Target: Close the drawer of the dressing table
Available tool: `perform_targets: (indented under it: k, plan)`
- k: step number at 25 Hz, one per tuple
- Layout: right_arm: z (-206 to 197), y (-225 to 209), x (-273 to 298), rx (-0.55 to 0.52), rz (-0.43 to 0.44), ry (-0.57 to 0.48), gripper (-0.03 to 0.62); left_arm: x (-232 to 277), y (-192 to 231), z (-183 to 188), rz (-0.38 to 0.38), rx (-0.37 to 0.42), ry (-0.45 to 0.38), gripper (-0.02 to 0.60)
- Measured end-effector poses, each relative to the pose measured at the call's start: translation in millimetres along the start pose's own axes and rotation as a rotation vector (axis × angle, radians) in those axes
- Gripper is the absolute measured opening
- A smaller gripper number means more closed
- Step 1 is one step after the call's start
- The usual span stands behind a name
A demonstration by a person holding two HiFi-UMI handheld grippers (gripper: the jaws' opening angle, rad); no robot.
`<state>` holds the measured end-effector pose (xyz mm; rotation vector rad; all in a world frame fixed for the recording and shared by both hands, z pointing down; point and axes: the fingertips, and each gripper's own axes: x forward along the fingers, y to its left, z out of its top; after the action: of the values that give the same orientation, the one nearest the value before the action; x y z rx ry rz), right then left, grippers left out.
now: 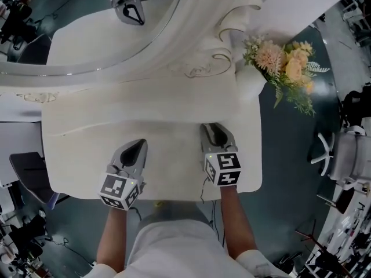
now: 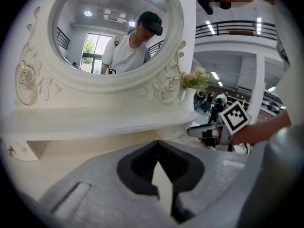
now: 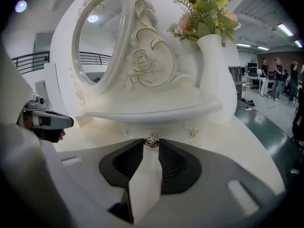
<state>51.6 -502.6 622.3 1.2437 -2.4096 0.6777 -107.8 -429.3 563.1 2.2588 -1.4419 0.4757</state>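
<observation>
right gripper view, right tool [image 3: 151, 146] pinching drawer knob [image 3: 152, 140]

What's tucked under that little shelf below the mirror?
A metal knob, gripped by the right tool, and a smaller knob to its right. The drawer itself is hidden by the shelf and the tool.

Head view is looking steeply down on the dressing table [image 1: 151, 161] from above. Left gripper view is facing the mirror [image 2: 116, 32] from low and near; right gripper view is facing the drawer knob [image 3: 152, 140] closely. All are sharing the flowers [image 1: 287, 62].
</observation>
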Motion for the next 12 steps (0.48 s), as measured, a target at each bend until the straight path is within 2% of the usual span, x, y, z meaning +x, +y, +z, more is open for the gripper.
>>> perform_targets:
  k: [12]
  plan:
    - [0.3,-0.9,4.1,-0.002,-0.033,0.014,0.089,-6.7,-4.0,2.0,0.004,0.002,-0.006,-0.002]
